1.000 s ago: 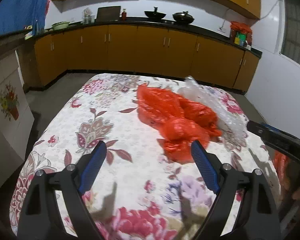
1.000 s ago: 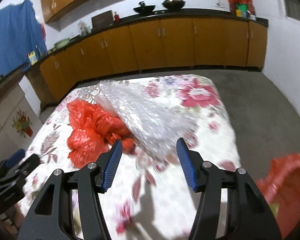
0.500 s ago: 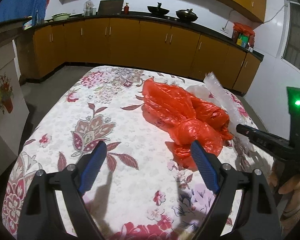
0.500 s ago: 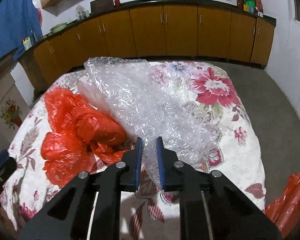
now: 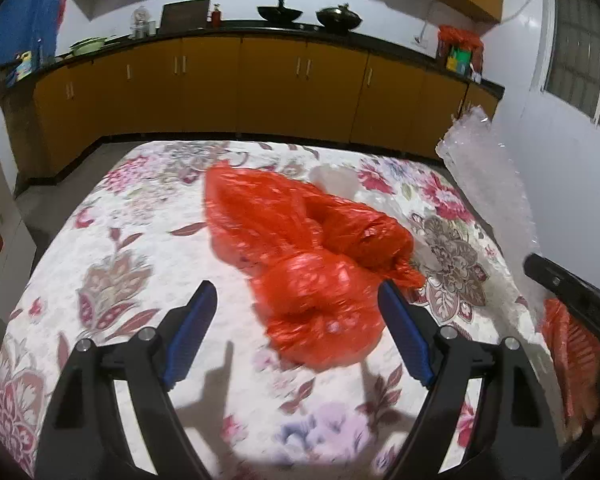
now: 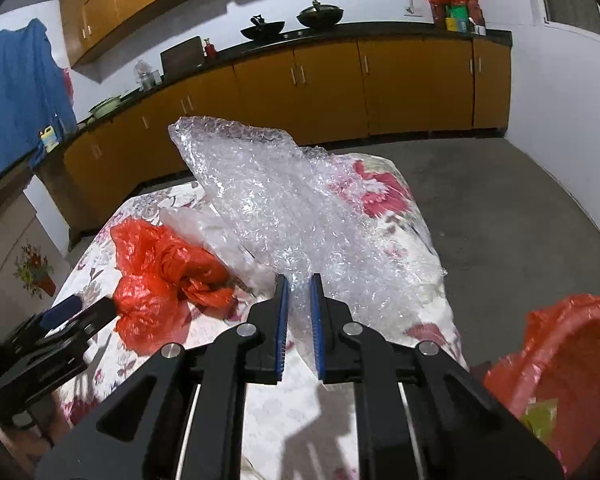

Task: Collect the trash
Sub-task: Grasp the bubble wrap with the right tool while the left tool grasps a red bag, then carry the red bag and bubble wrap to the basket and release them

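A crumpled red plastic bag point(image 5: 316, 252) lies on the floral tablecloth point(image 5: 140, 264); it also shows in the right wrist view point(image 6: 160, 276). My left gripper point(image 5: 296, 312) is open and empty, its jaws on either side of the bag's near end, just above the cloth. My right gripper point(image 6: 299, 312) is shut on a sheet of clear bubble wrap point(image 6: 284, 208) and holds it lifted off the table. The bubble wrap also shows at the right in the left wrist view point(image 5: 488, 168). A red-lined trash bin point(image 6: 560, 360) stands beside the table at the right.
Orange kitchen cabinets point(image 5: 260, 88) with a dark counter run along the far wall, with woks and jars on top. Grey floor point(image 6: 512, 216) lies right of the table. The right gripper's body point(image 5: 572, 292) reaches in at the left wrist view's right edge.
My right gripper closed on the bubble wrap and lifted it off the table. My left gripper moved closer to the red bag and stayed open.
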`<state>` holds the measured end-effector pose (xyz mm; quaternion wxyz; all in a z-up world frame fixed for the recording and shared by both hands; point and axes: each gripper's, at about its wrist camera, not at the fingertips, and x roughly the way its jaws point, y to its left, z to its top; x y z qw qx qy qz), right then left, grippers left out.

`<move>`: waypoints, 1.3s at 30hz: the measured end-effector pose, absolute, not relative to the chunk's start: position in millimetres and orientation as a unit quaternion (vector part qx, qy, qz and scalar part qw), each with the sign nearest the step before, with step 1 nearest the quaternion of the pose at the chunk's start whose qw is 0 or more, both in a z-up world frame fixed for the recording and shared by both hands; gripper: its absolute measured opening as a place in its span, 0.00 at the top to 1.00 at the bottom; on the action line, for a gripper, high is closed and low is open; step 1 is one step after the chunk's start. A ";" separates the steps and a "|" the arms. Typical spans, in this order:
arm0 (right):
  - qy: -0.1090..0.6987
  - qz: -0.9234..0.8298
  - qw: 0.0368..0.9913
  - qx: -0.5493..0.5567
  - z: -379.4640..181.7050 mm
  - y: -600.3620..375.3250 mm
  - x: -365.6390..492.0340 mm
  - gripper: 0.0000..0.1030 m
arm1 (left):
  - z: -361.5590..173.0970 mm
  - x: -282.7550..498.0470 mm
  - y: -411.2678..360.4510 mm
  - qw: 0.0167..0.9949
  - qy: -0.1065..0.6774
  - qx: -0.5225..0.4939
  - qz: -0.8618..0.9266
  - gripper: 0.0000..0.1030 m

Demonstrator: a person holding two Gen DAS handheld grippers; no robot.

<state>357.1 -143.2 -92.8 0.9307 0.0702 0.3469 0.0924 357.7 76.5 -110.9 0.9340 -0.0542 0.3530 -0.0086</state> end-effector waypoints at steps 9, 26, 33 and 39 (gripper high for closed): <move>0.360 0.091 0.925 0.081 -100.3 -155.1 348.0 0.89 | -136.7 395.5 68.5 0.908 0.414 -0.062 -0.006 0.43; 0.330 0.085 0.937 0.083 -78.1 -174.9 306.7 0.89 | -113.6 345.4 97.8 0.918 0.389 -0.070 0.004 0.73; 0.309 0.071 0.944 0.095 -57.3 -190.0 282.3 0.89 | -75.0 317.8 83.7 0.932 0.358 -0.054 -0.022 0.73; 0.288 0.052 0.951 0.103 -40.2 -208.9 257.2 0.89 | -47.6 295.6 49.3 0.940 0.333 -0.031 -0.066 0.73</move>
